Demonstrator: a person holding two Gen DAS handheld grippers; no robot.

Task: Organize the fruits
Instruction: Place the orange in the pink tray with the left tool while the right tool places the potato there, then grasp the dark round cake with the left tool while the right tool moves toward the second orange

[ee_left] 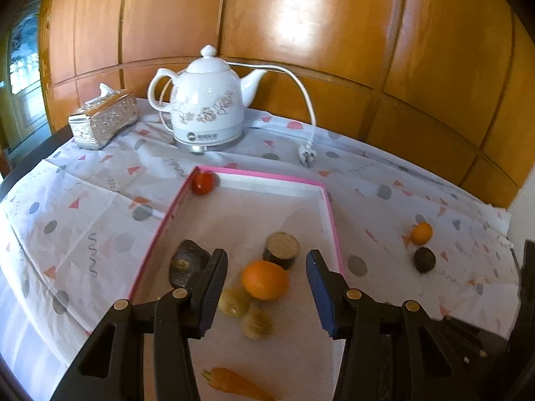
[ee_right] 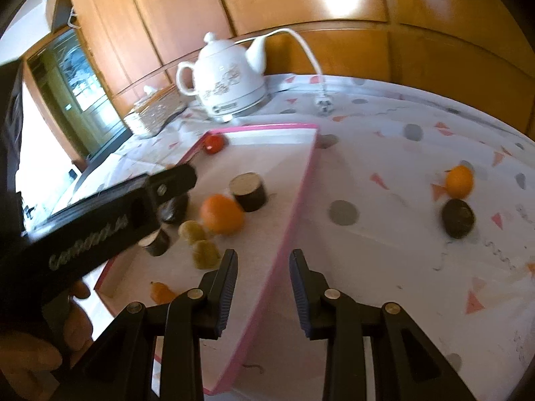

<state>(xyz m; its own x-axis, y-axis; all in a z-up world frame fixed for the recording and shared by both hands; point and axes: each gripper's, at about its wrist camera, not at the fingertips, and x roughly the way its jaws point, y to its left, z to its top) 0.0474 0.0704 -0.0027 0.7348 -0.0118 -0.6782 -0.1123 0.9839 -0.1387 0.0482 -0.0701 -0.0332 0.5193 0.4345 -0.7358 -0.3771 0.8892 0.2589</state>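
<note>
Gaping empty, the left tool [ee_left: 266, 289] and right tool [ee_right: 263, 289]; only the right wrist view shows the hand [ee_right: 30, 354].

Far on patterned cloth [ee_left: 100, 220]: white kettle [ee_left: 205, 100], silver tissue box [ee_left: 103, 118] left, loose plug [ee_left: 307, 155] right; wood panels [ee_left: 334, 26] behind.
</note>
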